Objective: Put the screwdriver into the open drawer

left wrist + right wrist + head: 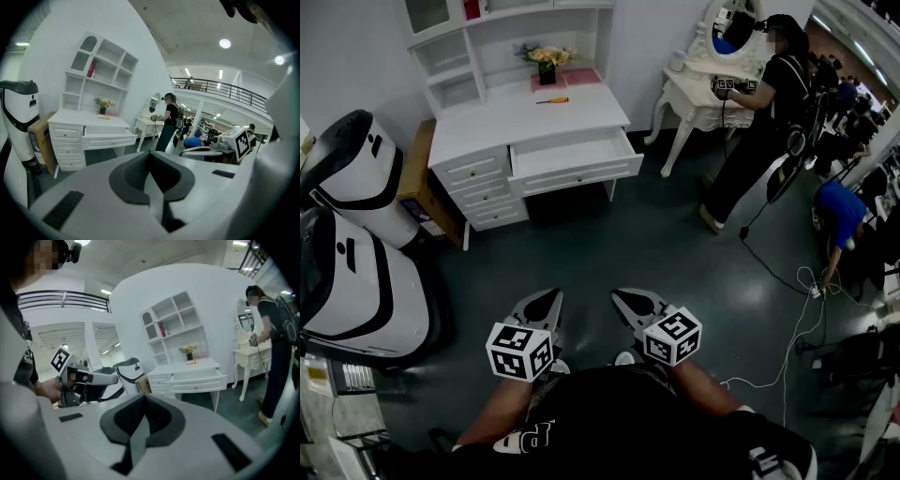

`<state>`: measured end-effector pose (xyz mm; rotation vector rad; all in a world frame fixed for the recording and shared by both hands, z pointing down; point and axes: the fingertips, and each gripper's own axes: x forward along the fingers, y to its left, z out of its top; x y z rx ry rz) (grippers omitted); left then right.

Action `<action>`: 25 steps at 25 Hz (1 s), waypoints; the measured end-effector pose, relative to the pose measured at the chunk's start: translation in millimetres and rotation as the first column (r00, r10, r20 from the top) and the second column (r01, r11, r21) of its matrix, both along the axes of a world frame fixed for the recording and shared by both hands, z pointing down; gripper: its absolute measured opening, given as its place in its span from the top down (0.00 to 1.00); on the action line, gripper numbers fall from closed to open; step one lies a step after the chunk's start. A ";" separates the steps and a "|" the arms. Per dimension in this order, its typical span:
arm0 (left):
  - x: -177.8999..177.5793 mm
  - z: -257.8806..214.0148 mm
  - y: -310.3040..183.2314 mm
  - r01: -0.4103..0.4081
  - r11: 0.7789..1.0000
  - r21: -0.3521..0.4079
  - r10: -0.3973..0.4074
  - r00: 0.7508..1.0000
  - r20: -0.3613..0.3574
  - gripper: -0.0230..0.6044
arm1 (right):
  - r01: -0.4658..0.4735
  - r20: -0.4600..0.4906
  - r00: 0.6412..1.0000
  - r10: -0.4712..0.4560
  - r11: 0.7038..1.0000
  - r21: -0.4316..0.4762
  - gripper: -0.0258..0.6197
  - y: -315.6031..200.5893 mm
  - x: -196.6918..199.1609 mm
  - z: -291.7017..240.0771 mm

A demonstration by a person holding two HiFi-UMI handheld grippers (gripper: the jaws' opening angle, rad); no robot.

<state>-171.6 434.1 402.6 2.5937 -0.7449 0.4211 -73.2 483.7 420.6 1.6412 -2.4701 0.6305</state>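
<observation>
Both grippers are hovering over the dark floor (609, 244), well back from the white desk (487, 127). The left gripper (548, 298) is showing its jaws pressed together, nothing between them. The right gripper (623, 300) is closed and empty too. The screwdriver (552, 100) is lying on the desk top, behind the open drawer (577, 174), near the flowers (547, 58).

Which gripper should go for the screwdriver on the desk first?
Left, marginally. The screwdriver on the desk lies more nearly ahead of the left gripper than the right gripper; both are shut, empty and far off.
</observation>
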 end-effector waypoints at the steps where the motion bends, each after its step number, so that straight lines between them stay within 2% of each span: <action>1: -1.2 -1.5 -0.1 0.000 1.000 0.004 0.000 1.000 -0.002 0.95 | 0.000 -0.001 1.000 0.000 1.000 0.003 0.95 0.4 -1.2 -0.4; 9: -10.9 1.7 -0.4 -0.011 1.000 0.005 0.011 1.000 0.003 0.95 | 0.001 -0.012 1.000 -0.001 1.000 0.009 0.95 1.0 -10.6 0.1; 15: -16.2 8.5 2.5 -0.048 0.998 0.031 0.045 0.997 0.070 0.95 | 0.006 0.004 1.000 -0.007 1.000 0.005 0.95 2.2 -19.4 -5.4; 17: -19.7 8.5 2.5 -0.052 0.998 0.023 0.050 0.997 0.064 0.95 | 0.001 0.023 1.000 -0.001 1.000 0.002 0.95 0.7 -23.0 -7.6; 25: -40.3 10.5 -1.8 -0.060 0.998 0.024 0.059 0.996 0.066 0.95 | 0.004 0.000 1.000 -0.004 1.000 0.003 0.95 -8.6 -51.5 -2.9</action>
